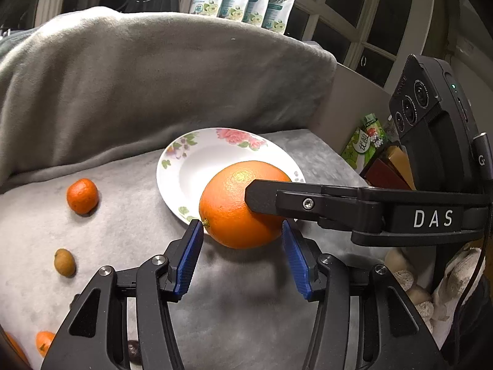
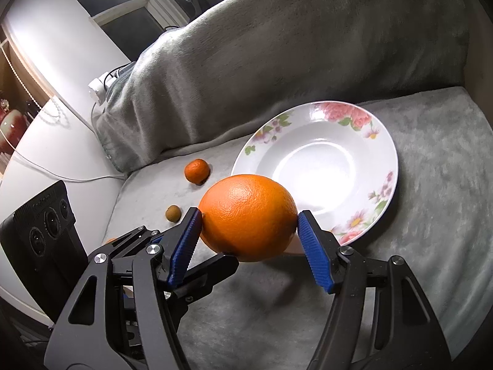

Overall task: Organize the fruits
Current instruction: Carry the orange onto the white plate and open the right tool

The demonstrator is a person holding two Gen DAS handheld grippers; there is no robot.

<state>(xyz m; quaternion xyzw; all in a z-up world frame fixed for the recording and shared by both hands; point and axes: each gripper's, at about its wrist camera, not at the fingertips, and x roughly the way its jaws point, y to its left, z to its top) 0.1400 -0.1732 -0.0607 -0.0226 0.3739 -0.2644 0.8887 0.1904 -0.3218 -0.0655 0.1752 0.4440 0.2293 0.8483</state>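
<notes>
A large orange [image 1: 234, 206] [image 2: 249, 217] is held above the grey blanket, at the near rim of a white floral plate [image 1: 191, 160] [image 2: 326, 160]. My right gripper [image 2: 248, 215] is shut on the orange, both blue pads pressing its sides. In the left wrist view the right gripper's finger [image 1: 308, 203] crosses in front of the orange. My left gripper [image 1: 242, 225] is open, its blue pads on either side of the orange's lower part; I cannot tell if they touch it.
A small mandarin [image 1: 82, 195] [image 2: 197, 171] and a small brown fruit [image 1: 64, 262] [image 2: 172, 213] lie on the blanket left of the plate. More orange fruit [image 1: 44, 342] sits at the lower left. A blanket-covered backrest [image 1: 154, 71] rises behind. Boxes [image 1: 385, 166] stand at right.
</notes>
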